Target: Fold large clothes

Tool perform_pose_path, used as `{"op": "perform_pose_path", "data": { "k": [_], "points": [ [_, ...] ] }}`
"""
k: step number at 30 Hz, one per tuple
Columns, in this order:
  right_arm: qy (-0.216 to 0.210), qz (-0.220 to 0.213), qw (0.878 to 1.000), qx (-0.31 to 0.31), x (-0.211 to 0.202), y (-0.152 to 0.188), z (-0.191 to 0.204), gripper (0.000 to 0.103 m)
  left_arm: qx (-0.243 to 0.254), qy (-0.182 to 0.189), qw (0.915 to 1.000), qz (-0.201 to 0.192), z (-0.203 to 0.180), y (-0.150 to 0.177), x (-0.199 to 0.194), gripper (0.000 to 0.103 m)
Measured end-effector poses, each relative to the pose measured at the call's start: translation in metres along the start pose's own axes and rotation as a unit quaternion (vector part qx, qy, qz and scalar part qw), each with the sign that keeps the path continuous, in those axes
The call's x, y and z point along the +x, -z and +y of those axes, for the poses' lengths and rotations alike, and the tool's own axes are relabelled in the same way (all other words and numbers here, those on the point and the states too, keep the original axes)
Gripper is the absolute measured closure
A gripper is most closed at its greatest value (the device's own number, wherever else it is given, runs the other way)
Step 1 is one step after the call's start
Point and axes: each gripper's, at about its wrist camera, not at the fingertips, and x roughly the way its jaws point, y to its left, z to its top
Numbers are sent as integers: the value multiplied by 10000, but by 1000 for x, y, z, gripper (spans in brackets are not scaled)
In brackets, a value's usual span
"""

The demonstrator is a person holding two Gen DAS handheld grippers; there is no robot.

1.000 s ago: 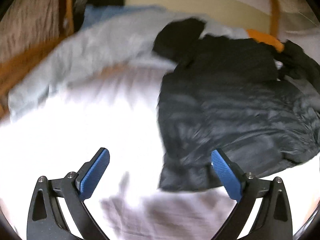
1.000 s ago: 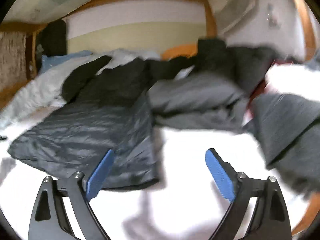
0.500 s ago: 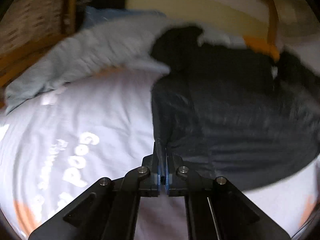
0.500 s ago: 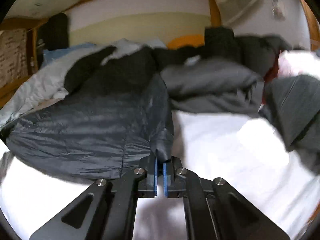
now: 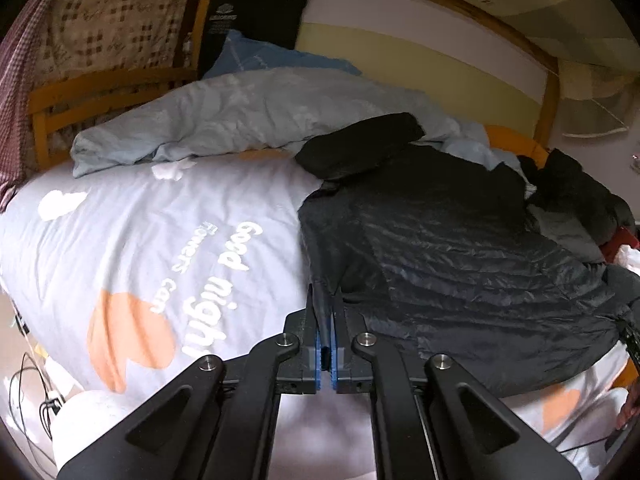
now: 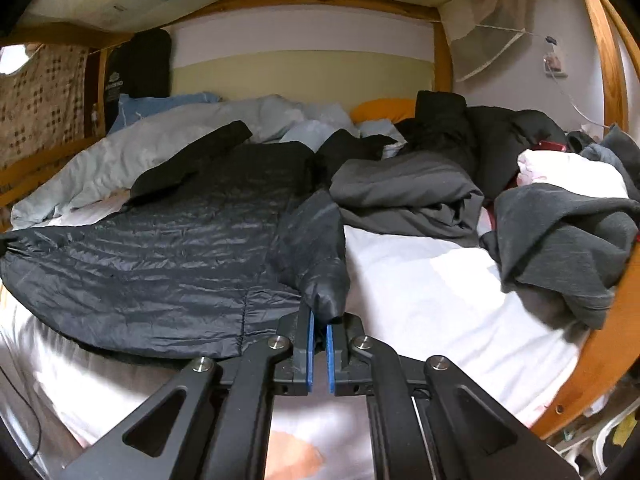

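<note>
A dark quilted puffer jacket (image 5: 460,272) lies spread across the bed, its black sleeve reaching toward the headboard. My left gripper (image 5: 325,320) is shut on the jacket's near left hem corner, a fold of fabric pinched between the blue pads. In the right wrist view the same jacket (image 6: 160,256) stretches to the left, and my right gripper (image 6: 319,330) is shut on its near right corner, which bulges up just above the pads. Both corners are lifted slightly off the sheet.
The bed has a white printed sheet (image 5: 160,248) and a crumpled pale blue duvet (image 5: 248,120) at the back. A heap of grey and black clothes (image 6: 440,184) and a grey garment (image 6: 568,240) lie on the right. A wooden bed rail (image 6: 608,320) curves along the right edge.
Both grippers went from wide open to shut on the jacket's near corners. Both views have pulled back toward the bed's front edge, drawing the jacket hem with them.
</note>
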Motion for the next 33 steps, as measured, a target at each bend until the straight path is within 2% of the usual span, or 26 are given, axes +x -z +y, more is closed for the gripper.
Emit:
{"op": "perform_pose_path", "data": {
  "k": [2, 4, 5, 7, 10, 14, 16, 18, 20, 22, 23, 24, 25, 26, 27, 29, 31, 32, 33],
  "points": [
    [81, 308, 9993, 214, 10, -8, -6, 99, 168, -136, 9997, 101, -10, -10, 6, 100],
    [120, 890, 9947, 508, 34, -19, -13, 99, -31, -147, 9986, 498, -5, -21, 23, 100],
    [-14, 935, 9927, 764, 44, -26, -19, 99, -316, -33, 9973, 658, -2, -29, 35, 100],
    [-160, 879, 9907, 1027, 64, -45, -29, 98, -529, -13, 9955, 782, 0, -44, 57, 99],
    [-350, 992, 9884, 1099, 104, -74, -31, 98, -557, -171, 9944, 885, -3, -69, 100, 99],
    [-469, 1421, 9841, 960, 178, -95, -22, 98, -355, -572, 9916, 1103, -11, -89, 156, 99],
    [-525, 1464, 9832, 952, 204, -101, -19, 98, -136, -898, 9867, 1348, -16, -91, 183, 98],
    [-497, 1385, 9854, 860, 221, -104, -13, 98, 38, -1123, 9846, 1342, -21, -85, 195, 98],
    [-388, 1297, 9884, 688, 231, -107, -4, 94, 203, -1241, 9831, 1329, -23, -80, 205, 98],
    [-271, 1133, 9919, 513, 235, -106, 3, 92, 206, -1189, 9855, 1189, -19, -77, 212, 93],
    [-200, 1050, 9932, 455, 236, -104, 3, 90, 266, -1197, 9863, 1101, -18, -77, 216, 90],
    [-154, 981, 9940, 451, 236, -103, 2, 86, 350, -1263, 9857, 1059, -16, -76, 219, 80],
    [-84, 855, 9950, 511, 234, -101, -1, 84, 412, -1368, 9842, 1042, -14, -76, 223, 75],
    [-41, 751, 9954, 595, 231, -101, -6, 74, 418, -1393, 9840, 1033, -11, -76, 225, 75],
    [82, 584, 9957, 717, 224, -100, -11, 55, 373, -1314, 9855, 1003, -8, -76, 224, 75],
    [753, 77, 9922, 994, 204, -99, -25, 30, 228, -1183, 9892, 832, -3, -77, 212, 66],
    [1126, -246, 9861, 1198, 185, -100, -41, 30, 218, -1209, 9914, 447, -2, -77, 189, 49],
    [1132, -320, 9845, 1297, 178, -102, -48, 30, 289, -1233, 9917, 203, -4, -76, 175, 44],
    [1057, -382, 9835, 1420, 170, -103, -55, 30, 384, -1269, 9912, -43, -8, -76, 161, 33]
  ]
}}
